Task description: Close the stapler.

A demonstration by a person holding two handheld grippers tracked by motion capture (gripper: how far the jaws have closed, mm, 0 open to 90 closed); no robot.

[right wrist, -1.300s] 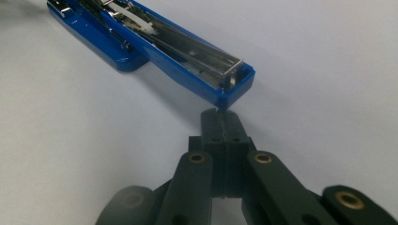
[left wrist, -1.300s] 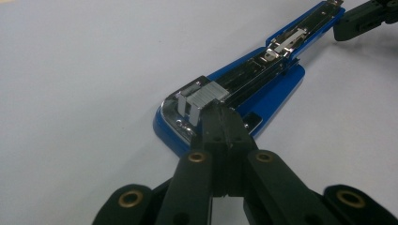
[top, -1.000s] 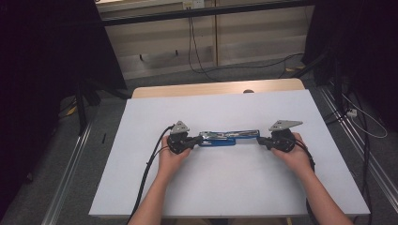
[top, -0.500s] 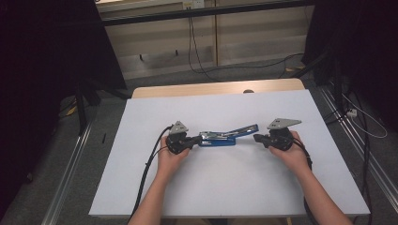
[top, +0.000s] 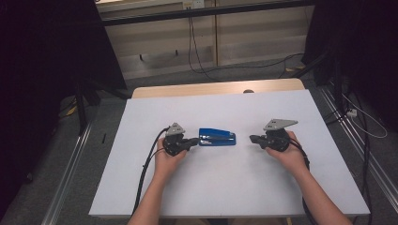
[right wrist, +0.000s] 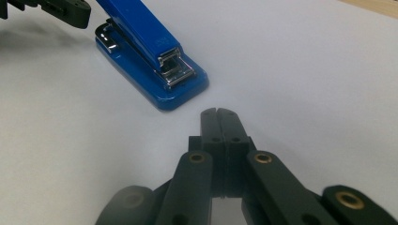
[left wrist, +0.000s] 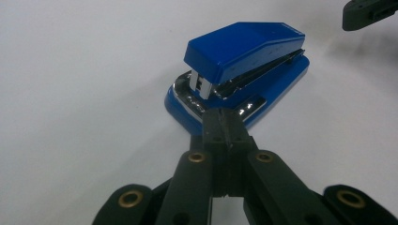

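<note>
A blue stapler (top: 217, 137) lies closed on the white table (top: 211, 187), between my two grippers. My left gripper (top: 195, 140) is shut, with nothing between its jaws. Its tips are at the stapler's mouth end (left wrist: 244, 65); whether they touch the base I cannot tell. My right gripper (top: 252, 138) is shut too and holds nothing. It points at the stapler's hinged end (right wrist: 150, 61) from a short gap away. In the left gripper view my left gripper (left wrist: 224, 119) shows with the right gripper (left wrist: 371, 11) beyond the stapler. The right gripper view shows my right gripper (right wrist: 218, 115) and the left gripper (right wrist: 61, 9) at the top left.
A wooden strip (top: 216, 88) runs along the table's far edge. Black cables (top: 145, 173) trail from the left gripper toward the near edge. Dark stands and floor cables (top: 356, 112) flank the table, and metal rails (top: 70, 173) run along the floor beside it.
A second ago the stapler was opened out, its silver part reaching to the right gripper. It now lies closed and shorter, with a gap to that gripper. Both hands have barely moved.
</note>
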